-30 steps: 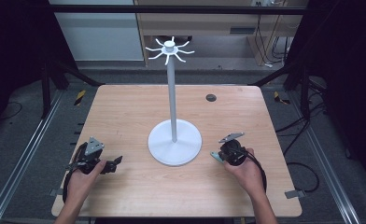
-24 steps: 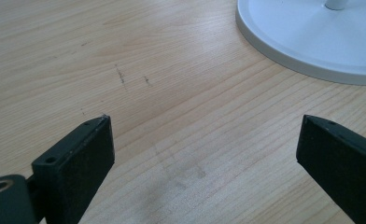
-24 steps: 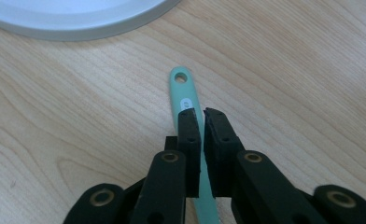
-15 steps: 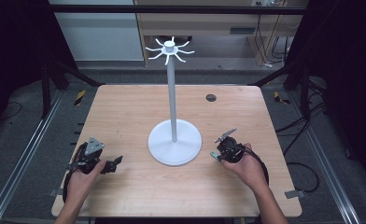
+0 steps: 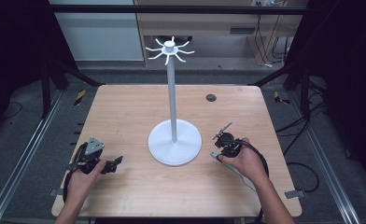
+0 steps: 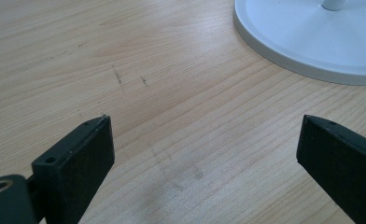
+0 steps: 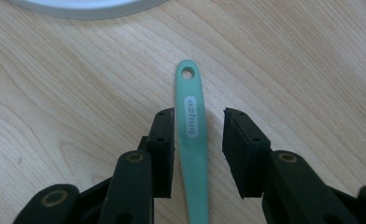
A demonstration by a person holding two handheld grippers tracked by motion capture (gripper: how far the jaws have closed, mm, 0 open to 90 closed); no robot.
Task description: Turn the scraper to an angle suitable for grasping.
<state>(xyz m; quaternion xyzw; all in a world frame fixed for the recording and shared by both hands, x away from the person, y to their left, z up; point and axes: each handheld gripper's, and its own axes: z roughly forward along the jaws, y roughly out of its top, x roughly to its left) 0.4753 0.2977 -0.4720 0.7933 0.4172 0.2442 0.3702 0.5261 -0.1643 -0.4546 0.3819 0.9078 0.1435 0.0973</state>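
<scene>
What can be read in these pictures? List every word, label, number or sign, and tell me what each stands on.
White oval label on the flat mint-green plastic handle with a hole at its end: one short word in green letters, too blurred to read for certain.
Round white stand base: no writing.
Light wooden table top: no writing, only faint scratch marks.

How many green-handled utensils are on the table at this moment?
1. The green handle lies flat on the wooden table between the right gripper's parted jaws, near the white stand base. Its working end is hidden.
</scene>
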